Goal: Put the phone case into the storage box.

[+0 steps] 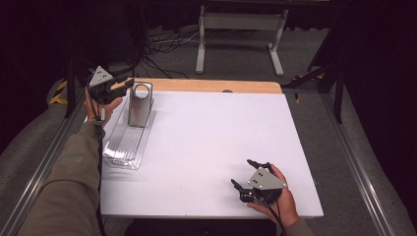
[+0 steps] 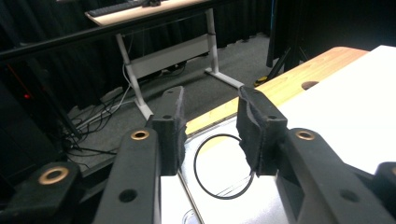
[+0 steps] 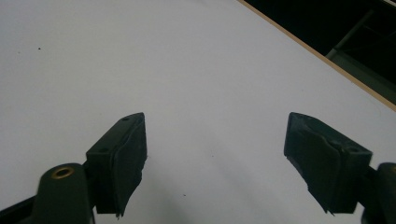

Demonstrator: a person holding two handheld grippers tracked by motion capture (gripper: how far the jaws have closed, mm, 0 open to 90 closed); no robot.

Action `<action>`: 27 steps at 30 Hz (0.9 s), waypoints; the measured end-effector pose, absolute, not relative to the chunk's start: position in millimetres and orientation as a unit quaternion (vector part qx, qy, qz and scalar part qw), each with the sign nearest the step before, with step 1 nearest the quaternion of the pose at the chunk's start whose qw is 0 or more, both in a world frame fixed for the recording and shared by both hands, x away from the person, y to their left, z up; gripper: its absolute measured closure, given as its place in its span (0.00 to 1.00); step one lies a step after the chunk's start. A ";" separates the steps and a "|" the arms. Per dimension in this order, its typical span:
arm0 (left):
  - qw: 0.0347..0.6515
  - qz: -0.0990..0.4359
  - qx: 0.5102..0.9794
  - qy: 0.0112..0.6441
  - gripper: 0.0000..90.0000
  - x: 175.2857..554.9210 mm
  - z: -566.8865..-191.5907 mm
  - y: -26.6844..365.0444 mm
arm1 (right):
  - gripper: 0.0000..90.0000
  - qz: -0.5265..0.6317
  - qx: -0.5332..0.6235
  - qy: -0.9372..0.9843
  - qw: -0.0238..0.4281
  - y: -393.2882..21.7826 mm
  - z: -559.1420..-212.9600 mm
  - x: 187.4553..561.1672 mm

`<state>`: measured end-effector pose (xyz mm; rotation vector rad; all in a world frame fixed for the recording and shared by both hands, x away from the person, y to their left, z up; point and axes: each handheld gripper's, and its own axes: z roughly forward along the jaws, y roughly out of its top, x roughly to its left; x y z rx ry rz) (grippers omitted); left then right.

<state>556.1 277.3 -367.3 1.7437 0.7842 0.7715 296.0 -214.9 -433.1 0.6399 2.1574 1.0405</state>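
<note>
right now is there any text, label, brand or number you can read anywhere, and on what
None can be read.
The metal stand with the round hole: no marking that can be made out.
The clear tray: bare.
The white table: blank.
The left gripper and right gripper: no lettering visible.

Grey upright metal bracket with round hole stands at far end of clear plastic tray, table's left side.

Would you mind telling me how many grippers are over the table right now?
2: the left gripper at the far-left corner by the metal stand, and the right gripper near the front-right edge.
</note>
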 end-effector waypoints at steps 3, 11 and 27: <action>0.514 0.328 0.724 0.322 0.65 552.0 -364.7 275.8 | 0.24 0.398 0.243 0.823 0.326 -214.8 -432.7 296.0; 0.520 0.331 0.719 0.322 0.56 540.3 -361.1 273.9 | 0.24 0.401 0.245 0.820 0.327 -215.8 -431.8 296.6; 0.517 0.339 0.719 0.319 0.34 520.5 -356.1 271.7 | 0.24 0.410 0.253 0.813 0.326 -215.9 -428.8 304.0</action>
